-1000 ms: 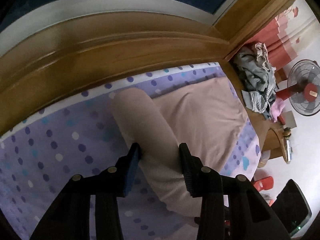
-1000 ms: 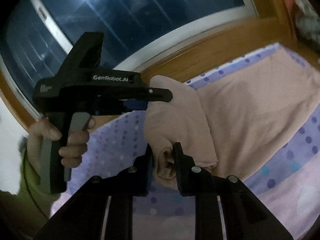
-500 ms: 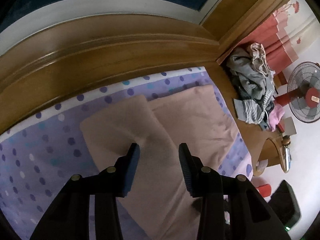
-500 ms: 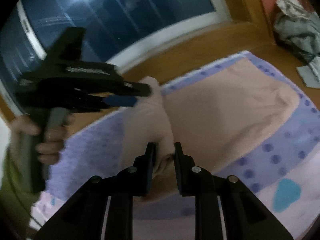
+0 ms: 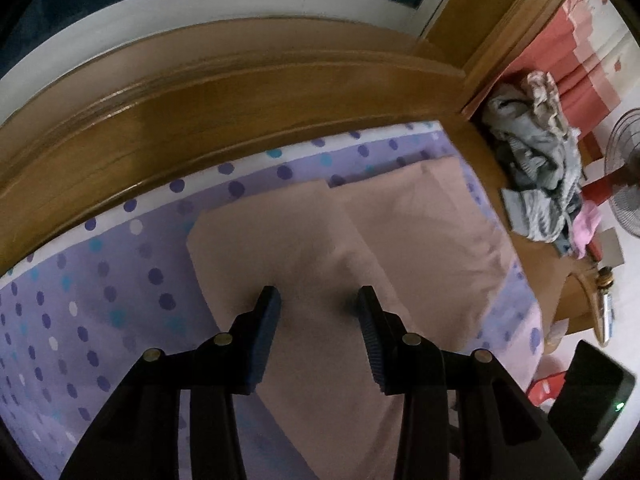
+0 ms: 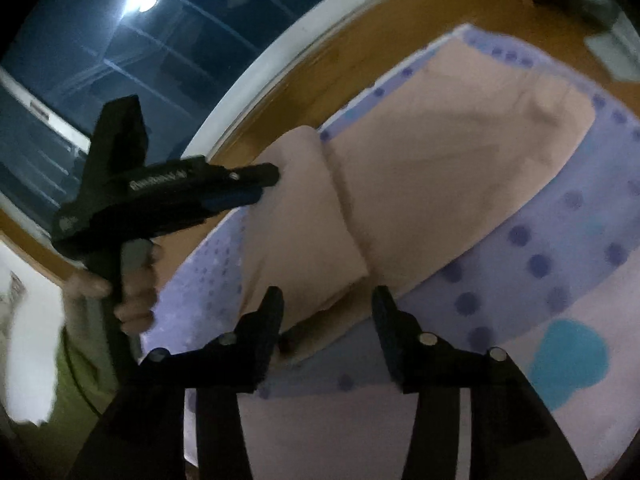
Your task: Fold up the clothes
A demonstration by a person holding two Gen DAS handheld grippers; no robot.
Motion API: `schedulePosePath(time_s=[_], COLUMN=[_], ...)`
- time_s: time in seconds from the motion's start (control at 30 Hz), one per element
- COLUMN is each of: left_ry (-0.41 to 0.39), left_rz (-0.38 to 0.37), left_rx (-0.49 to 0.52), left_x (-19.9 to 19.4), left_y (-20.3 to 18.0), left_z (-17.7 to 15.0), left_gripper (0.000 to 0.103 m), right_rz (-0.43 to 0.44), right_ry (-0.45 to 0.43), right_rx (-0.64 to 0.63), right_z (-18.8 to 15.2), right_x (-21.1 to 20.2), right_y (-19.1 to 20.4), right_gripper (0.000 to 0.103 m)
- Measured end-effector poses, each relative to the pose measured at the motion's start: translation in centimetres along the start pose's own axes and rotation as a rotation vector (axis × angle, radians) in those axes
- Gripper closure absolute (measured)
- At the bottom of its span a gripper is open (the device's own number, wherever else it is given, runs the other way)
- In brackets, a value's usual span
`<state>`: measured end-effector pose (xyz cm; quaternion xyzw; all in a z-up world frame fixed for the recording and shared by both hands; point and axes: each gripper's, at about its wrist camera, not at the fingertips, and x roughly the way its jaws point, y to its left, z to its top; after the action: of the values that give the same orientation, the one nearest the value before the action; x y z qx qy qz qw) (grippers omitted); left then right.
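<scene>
A beige garment (image 5: 320,248) lies folded over itself on the purple dotted bed sheet (image 5: 100,280), beside the wooden bed frame (image 5: 240,92). The left gripper (image 5: 318,306) hovers above it, jaws released and empty. The right gripper (image 6: 326,300) is opening its jaws, the fold's near edge lying loose between them.

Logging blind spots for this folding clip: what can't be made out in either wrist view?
- Left wrist view: the near edge of the beige garment is hidden behind the left gripper.
- Right wrist view: motion blur; whether the left gripper's pads touch the cloth is unclear.
- Right wrist view: the garment's near corner sits between the right gripper fingers, whose jaws are opening.
- Clothes pile: items too tangled to tell apart.
- Fan: cut off by the edge.
</scene>
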<state>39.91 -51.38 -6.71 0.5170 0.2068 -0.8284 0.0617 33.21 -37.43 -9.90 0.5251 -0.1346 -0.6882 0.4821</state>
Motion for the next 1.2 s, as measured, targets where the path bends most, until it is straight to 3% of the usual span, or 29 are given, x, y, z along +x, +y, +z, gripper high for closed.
schedulePosePath(time_s=[0.1,0.13,0.17,0.27,0.47,0.73,0.83,0.9,1.0,1.2], left_ry=[-0.006,-0.008,-0.009,-0.014,-0.023,-0.072,-0.063,-0.045,-0.048,-0.029], left_rz=[-0.027,-0.039,-0.052,-0.088,-0.110,-0.212,-0.182,-0.140,-0.203,-0.288], left_rx=[-0.006,-0.013,-0.021,-0.036,-0.025,-0.041,-0.005,-0.007,-0.034,-0.057], left_x=[0.3,0.3,0.4,0.9,1.1,-1.1,-0.1,1.2,1.9,1.2], left_y=[0.7,1.0,1.3,2.0,2.2,1.7,1.2,1.7,3.0,4.2], left_z=[-0.2,-0.2,-0.2,-0.2,-0.2,-0.4,-0.1,0.0,0.1,0.2], left_gripper=[0.063,0.063,0.063,0.069,0.069,0.069,0.069,0.070,0.077,0.077], right_rz=[-0.002,-0.014,-0.026,-0.125,-0.312,-0.256,-0.244,-0.284,-0.333,-0.382], right_ry=[0.010,0.013,0.016,-0.002,-0.007,-0.186,-0.142,-0.081,-0.031,-0.024], right_rx=[0.033,0.028,0.022,-0.031,-0.099,-0.194,-0.291,-0.327,-0.318,-0.351], right_z=[0.5,0.4,0.4,0.0,-1.0,0.7,0.9,0.5,-0.5,-1.5], right_x=[1.4,1.4,1.5,0.8,0.1,-2.7,-0.6,1.2,2.8,1.9], right_y=[0.3,0.5,0.6,1.2,0.9,4.5,6.0,5.7,3.7,3.5], right_gripper=[0.059,0.068,0.096,0.097,0.101,0.097,0.096,0.096,0.099,0.099])
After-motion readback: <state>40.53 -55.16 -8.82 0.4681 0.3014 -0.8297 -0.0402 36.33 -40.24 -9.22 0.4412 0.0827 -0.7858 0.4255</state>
